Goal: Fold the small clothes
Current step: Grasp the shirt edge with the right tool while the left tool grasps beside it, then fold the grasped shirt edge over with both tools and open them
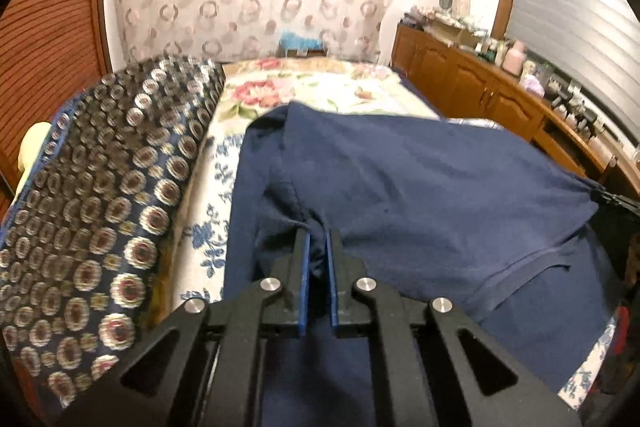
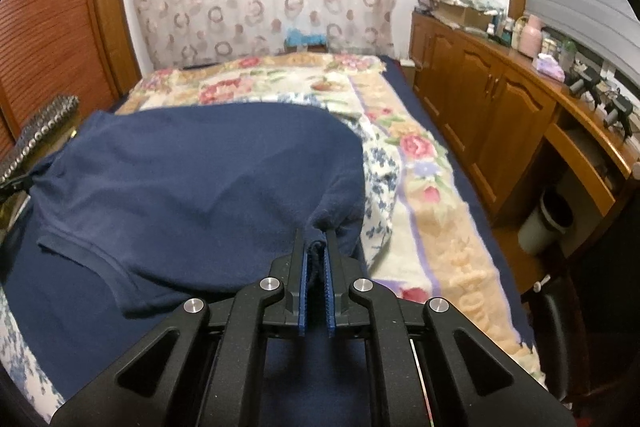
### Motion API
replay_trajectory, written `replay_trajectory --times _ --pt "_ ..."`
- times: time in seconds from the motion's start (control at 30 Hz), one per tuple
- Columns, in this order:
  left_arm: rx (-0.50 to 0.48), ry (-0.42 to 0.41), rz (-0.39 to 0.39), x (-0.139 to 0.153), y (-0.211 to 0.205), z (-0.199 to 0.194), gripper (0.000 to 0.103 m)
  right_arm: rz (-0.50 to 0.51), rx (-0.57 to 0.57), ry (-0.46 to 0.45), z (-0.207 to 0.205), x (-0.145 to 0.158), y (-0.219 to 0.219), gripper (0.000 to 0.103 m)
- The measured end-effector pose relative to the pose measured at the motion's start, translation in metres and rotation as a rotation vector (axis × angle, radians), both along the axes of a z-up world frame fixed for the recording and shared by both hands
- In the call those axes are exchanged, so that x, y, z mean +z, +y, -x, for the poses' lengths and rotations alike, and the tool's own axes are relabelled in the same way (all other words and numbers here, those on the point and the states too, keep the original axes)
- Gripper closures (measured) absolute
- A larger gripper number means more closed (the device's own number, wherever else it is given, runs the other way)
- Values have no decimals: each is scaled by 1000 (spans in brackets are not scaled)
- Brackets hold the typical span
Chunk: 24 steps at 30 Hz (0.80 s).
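presently, item one: navy blue knit cotton garment [image 1: 420,179], a small top with a stitched hem band, lying on the bed and partly raised off it, stretched between the two tools. held so because, by my judgement, both near corners are being lifted together to carry one edge over for a fold.

item two: left tool [image 1: 318,239], black with blue pads, jaws drawn narrow and pinching a bunched fold of the navy garment near its left edge.

item three: right tool [image 2: 314,237], same make, jaws likewise narrow and clamped on a gathered corner at the garment's right edge.

item four: cream floral fleece blanket [image 2: 420,167] with pink roses and a lilac border, spread over the bed under the garment. raised lettering runs along its near edge; too distorted to read with certainty.

item five: dark blue brocade cushion with round medallion pattern [image 1: 100,207], beside the garment on the left, not touching the tools.

item six: brown wooden cabinet run [image 2: 500,99] along the right wall, its top crowded with bottles and boxes; no label legible.
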<state>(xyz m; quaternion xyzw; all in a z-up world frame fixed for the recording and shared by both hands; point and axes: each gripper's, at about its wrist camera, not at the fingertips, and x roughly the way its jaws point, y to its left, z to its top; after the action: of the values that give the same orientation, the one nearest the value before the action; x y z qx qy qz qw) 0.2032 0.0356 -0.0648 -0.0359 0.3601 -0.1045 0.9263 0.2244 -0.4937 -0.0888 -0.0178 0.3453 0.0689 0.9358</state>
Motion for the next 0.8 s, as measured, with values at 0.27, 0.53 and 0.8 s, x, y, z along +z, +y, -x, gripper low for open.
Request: replay_trajectory --times 0.27,0.53,0.8 --pt "0 -76 28 21 13 25 98 -9 26 -78 19 26 3 100" --pt "6 -130 38 31 19 53 98 -7 42 -130 50 41 -1 100" --pt "13 -143 31 23 28 82 98 -2 67 -137 84 32 2 100"
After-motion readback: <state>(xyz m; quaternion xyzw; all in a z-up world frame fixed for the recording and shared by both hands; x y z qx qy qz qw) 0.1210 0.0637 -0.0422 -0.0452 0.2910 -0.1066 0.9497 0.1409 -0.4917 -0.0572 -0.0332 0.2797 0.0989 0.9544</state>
